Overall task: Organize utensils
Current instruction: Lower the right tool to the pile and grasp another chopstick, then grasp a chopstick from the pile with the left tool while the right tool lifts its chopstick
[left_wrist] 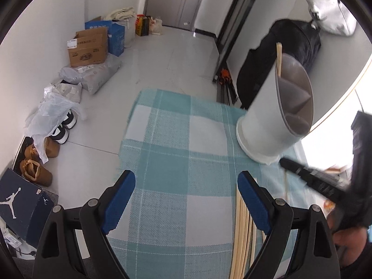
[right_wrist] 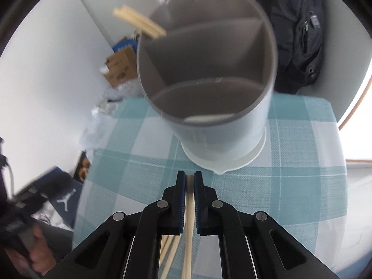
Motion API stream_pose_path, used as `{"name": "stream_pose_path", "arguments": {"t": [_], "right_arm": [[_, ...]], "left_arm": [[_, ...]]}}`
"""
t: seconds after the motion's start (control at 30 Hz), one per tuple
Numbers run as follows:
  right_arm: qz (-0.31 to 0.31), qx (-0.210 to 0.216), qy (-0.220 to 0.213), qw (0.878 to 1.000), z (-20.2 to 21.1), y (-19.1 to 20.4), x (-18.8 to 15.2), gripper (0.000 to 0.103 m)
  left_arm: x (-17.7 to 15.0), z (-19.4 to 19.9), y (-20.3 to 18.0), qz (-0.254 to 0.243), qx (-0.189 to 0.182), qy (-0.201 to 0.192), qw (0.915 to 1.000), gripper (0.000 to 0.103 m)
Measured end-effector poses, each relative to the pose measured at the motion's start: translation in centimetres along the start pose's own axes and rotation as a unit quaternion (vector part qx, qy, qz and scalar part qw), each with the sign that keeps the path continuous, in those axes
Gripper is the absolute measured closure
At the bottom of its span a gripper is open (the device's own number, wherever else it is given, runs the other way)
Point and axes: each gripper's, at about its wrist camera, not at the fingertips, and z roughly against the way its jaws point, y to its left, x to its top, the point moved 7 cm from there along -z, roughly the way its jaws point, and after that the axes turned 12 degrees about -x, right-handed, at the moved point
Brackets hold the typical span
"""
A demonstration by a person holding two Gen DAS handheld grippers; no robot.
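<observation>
A white utensil holder (left_wrist: 274,116) with grey inner dividers stands on the teal checked cloth (left_wrist: 176,162). Wooden chopsticks (left_wrist: 279,58) stick out of one compartment. In the right wrist view the holder (right_wrist: 209,81) sits just ahead, chopsticks (right_wrist: 139,24) poking out at its upper left. My right gripper (right_wrist: 190,176) is shut on a wooden chopstick (right_wrist: 188,220), held above the cloth. More chopsticks (left_wrist: 241,232) lie on the cloth under my left gripper's right finger. My left gripper (left_wrist: 187,183) is open, nothing between its blue pads. The right gripper (left_wrist: 309,176) shows blurred at the right.
The cloth-covered table's far edge drops to a white floor. Cardboard boxes (left_wrist: 89,46), bags, shoes (left_wrist: 39,172) and a shoe box (left_wrist: 21,204) line the left wall. A black backpack (left_wrist: 286,53) leans behind the holder. A hand (right_wrist: 34,253) holds the other gripper at the lower left.
</observation>
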Motion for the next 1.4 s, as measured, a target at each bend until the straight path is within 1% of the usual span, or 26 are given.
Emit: {"name": "stream_pose_path", "arguments": {"t": [0.03, 0.07, 0.1, 0.13, 0.2, 0.23, 0.27, 0.33, 0.4, 0.47, 0.57, 0.63, 0.73, 0.8, 0.9, 0.97, 1.03, 1.07, 1.13, 1.17, 1.23, 1.27, 1.3, 1.33, 1.37, 1.4], "right_arm": [[-0.010, 0.010, -0.009, 1.000, 0.6, -0.2, 0.2, 0.097], [-0.033, 0.031, -0.026, 0.999, 1.7, -0.9, 0.6, 0.097], [-0.046, 0.042, -0.035, 0.997, 2.0, -0.9, 0.8, 0.097], [-0.066, 0.056, -0.050, 0.995, 2.9, -1.7, 1.0, 0.097], [-0.119, 0.096, -0.091, 0.984, 4.8, -3.5, 1.3, 0.097], [-0.135, 0.100, -0.103, 0.980, 5.1, -4.1, 1.4, 0.097], [-0.151, 0.092, -0.117, 0.977, 5.5, -5.1, 1.2, 0.097], [-0.152, 0.070, -0.129, 0.977, 5.6, -6.1, 1.0, 0.097], [-0.159, 0.055, -0.123, 0.978, 5.1, -7.1, 0.7, 0.097], [-0.171, 0.028, -0.119, 0.978, 4.6, -8.0, 0.0, 0.097], [-0.175, -0.001, -0.123, 0.977, 4.5, -8.8, 0.0, 0.097], [-0.183, -0.013, -0.130, 0.975, 4.6, -9.1, 0.1, 0.097], [-0.173, -0.047, -0.144, 0.973, 4.9, -9.3, 0.0, 0.097], [-0.181, -0.058, -0.151, 0.970, 5.0, -9.7, 0.1, 0.097], [-0.219, -0.045, -0.137, 0.965, 4.3, -10.9, -0.1, 0.097], [-0.263, -0.027, -0.118, 0.957, 3.6, -12.4, -0.4, 0.097], [-0.296, -0.018, -0.107, 0.949, 3.2, -13.6, -0.6, 0.097], [-0.317, -0.014, -0.101, 0.943, 3.1, -14.4, -0.8, 0.097], [-0.355, -0.006, -0.088, 0.931, 2.5, -15.7, -1.5, 0.097], [-0.366, -0.001, -0.084, 0.927, 2.4, -16.0, -1.7, 0.097], [-0.384, 0.007, -0.075, 0.920, 2.1, -16.4, -2.1, 0.097], [-0.390, 0.010, -0.071, 0.918, 1.9, -16.6, -2.2, 0.097], [-0.396, 0.016, -0.070, 0.915, 1.9, -16.7, -2.3, 0.097], [-0.399, 0.021, -0.069, 0.914, 1.8, -16.7, -2.3, 0.097], [-0.399, 0.024, -0.068, 0.914, 1.8, -16.6, -2.2, 0.097], [-0.398, 0.025, -0.069, 0.914, 2.0, -16.6, -2.2, 0.097]], "left_arm": [[-0.3, -0.3, -0.2, -0.003, -0.002, 0.011, 0.9999, 0.016], [-0.6, -0.7, -0.5, -0.007, -0.005, 0.024, 0.9997, 0.016], [-1.0, -1.2, -0.8, -0.011, -0.007, 0.037, 0.9992, 0.016], [-1.5, -1.7, -1.2, -0.016, -0.009, 0.052, 0.9985, 0.016], [-2.3, -2.5, -2.1, -0.030, -0.007, 0.073, 0.9969, 0.016], [-2.7, -2.9, -2.5, -0.039, -0.003, 0.084, 0.9957, 0.016], [-3.0, -3.2, -2.9, -0.047, 0.001, 0.091, 0.9947, 0.016], [-3.6, -3.7, -3.5, -0.059, 0.012, 0.102, 0.9930, 0.016], [-4.0, -4.1, -3.8, -0.070, 0.024, 0.112, 0.9910, 0.016], [-4.4, -4.5, -3.8, -0.078, 0.047, 0.121, 0.9885, 0.016], [-4.7, -5.0, -3.3, -0.082, 0.077, 0.136, 0.9843, 0.016], [-5.0, -5.3, -3.0, -0.079, 0.086, 0.145, 0.9826, 0.016], [-5.0, -5.4, -2.8, -0.074, 0.086, 0.145, 0.9828, 0.016], [-5.0, -5.5, -2.7, -0.074, 0.091, 0.147, 0.9821, 0.016], [-5.0, -5.9, -2.9, -0.080, 0.100, 0.147, 0.9808, 0.016], [-4.8, -6.2, -3.0, -0.085, 0.105, 0.148, 0.9797, 0.016], [-4.4, -6.5, -3.1, -0.090, 0.104, 0.149, 0.9792, 0.016], [-4.2, -6.7, -3.1, -0.091, 0.104, 0.150, 0.9791, 0.016], [-3.7, -7.1, -3.1, -0.096, 0.102, 0.150, 0.9787, 0.021], [-3.5, -7.2, -3.3, -0.103, 0.098, 0.151, 0.9782, 0.024], [-3.5, -7.4, -4.0, -0.111, 0.090, 0.156, 0.9775, 0.038], [-3.5, -7.6, -4.2, -0.115, 0.086, 0.159, 0.9768, 0.042], [-3.4, -7.6, -4.5, -0.119, 0.082, 0.161, 0.9762, 0.048], [-3.4, -7.7, -4.7, -0.122, 0.079, 0.164, 0.9757, 0.056], [-3.4, -7.8, -4.9, -0.123, 0.073, 0.166, 0.9756, 0.061], [-3.5, -7.7, -5.1, -0.122, 0.066, 0.169, 0.9759, 0.072]]}}
